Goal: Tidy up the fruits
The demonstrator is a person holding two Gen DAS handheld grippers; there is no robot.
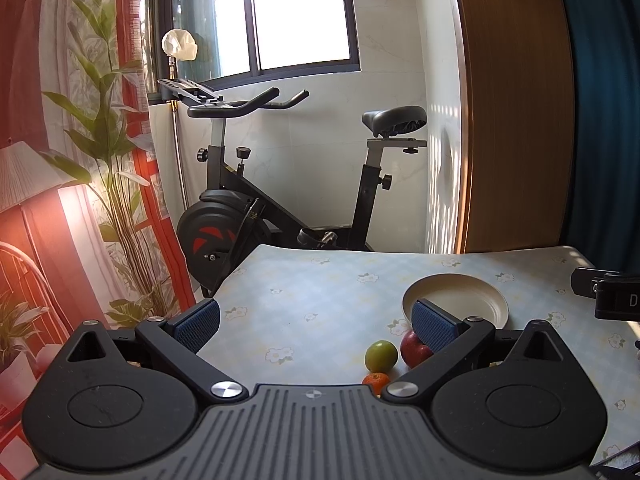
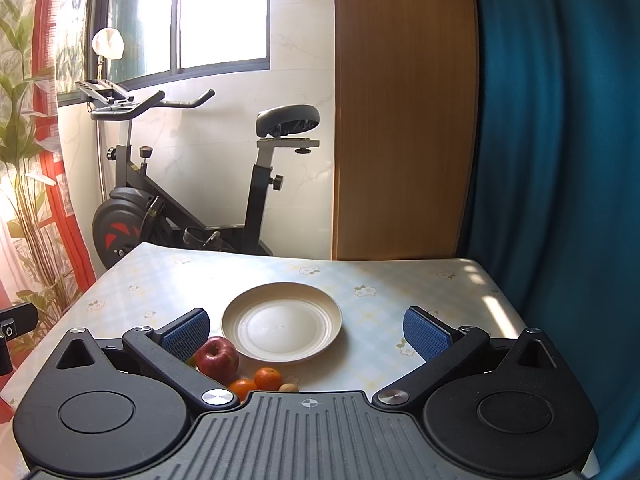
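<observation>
Presently: left gripper (image 1: 316, 326), jaws spread wide, nothing held; green fruit (image 1: 381, 356) between them, red apple (image 1: 415, 348) touching the right pad. Right gripper (image 2: 306, 334), jaws wide apart, empty; apple by the left pad, two tangerines (image 2: 267, 378) below, cream plate (image 2: 282, 322) between the jaws, bare.

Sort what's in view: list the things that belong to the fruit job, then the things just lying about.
Job: red apple, green fruit, two oranges, small brown fruit, plate.
Lying about: exercise bike, floral tablecloth, blue curtain.
</observation>
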